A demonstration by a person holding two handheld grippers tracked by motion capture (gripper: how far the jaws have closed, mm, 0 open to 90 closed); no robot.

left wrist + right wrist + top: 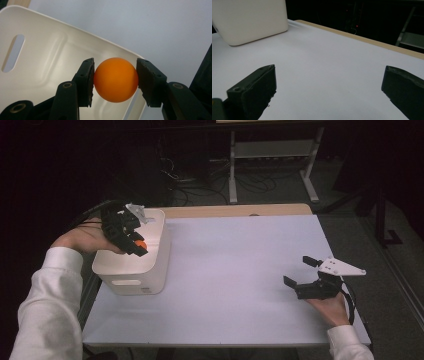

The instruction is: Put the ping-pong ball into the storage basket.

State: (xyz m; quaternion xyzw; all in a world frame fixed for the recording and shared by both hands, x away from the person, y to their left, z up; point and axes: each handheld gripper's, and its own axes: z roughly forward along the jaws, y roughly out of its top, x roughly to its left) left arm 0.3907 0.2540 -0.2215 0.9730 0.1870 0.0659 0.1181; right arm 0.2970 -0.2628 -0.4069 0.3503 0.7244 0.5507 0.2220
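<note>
An orange ball [116,80] sits pinched between the two black pads of my left gripper [115,81], which is shut on it. In the high view that left gripper [138,246] hangs over the open top of a white bin [150,275] at the table's left side, the orange ball [141,244] showing at its tip. The left gripper view looks down into the white bin [45,55], whose inside looks bare. My right gripper [300,272] rests near the table's right front, jaws wide apart with nothing between them; its pads [254,90] frame bare white table.
The white table top [235,270] has a wooden strip [240,210] along its far edge. Beyond it stand a metal frame [272,155] and cables on a dark floor. The bin [249,20] lies far across from the right gripper.
</note>
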